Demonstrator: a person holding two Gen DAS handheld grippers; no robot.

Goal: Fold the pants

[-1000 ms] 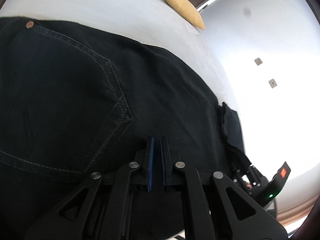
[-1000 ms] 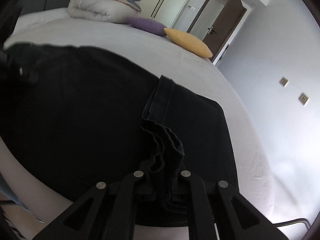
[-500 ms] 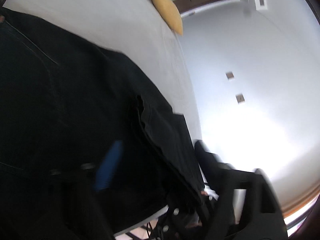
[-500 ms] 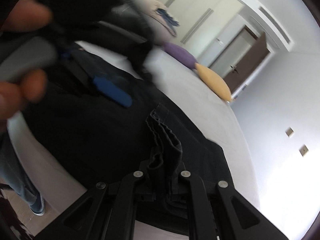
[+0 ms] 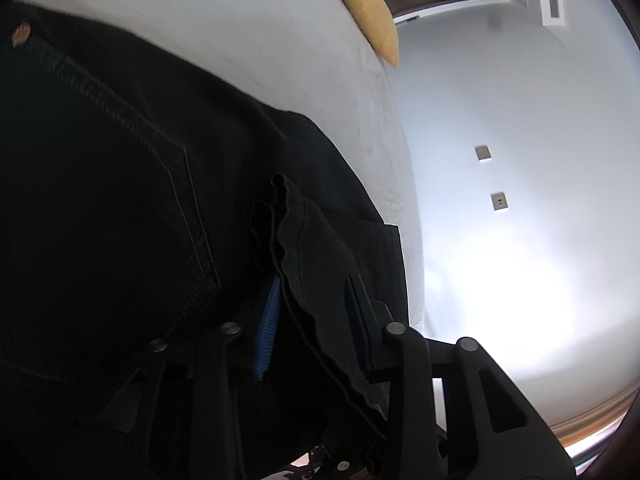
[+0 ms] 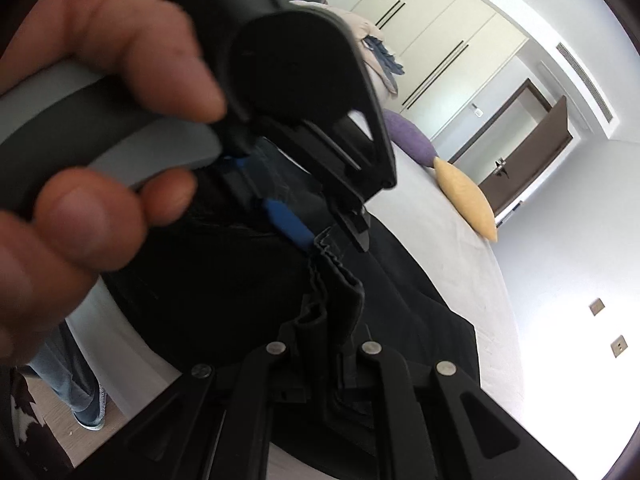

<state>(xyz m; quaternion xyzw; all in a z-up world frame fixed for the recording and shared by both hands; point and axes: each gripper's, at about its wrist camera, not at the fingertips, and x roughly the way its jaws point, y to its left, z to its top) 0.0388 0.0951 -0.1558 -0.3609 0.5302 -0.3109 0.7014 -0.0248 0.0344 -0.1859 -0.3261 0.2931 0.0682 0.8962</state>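
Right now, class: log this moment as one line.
left hand-held gripper: open around hem | right hand-held gripper: shut on pants | bed

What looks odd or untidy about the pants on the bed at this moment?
The hem end of the black pants is bunched into ripples instead of lying flat. The right gripper is shut on this bunch, and the left gripper stands open around the same folds. The rest lies fairly smooth on the white bed.

right gripper [image 6: 332, 364] fingertips: buried in bunched pants [image 6: 400, 304]
hand [image 6: 80, 160]: blurred, cut off at left edge
pants left side: cut off
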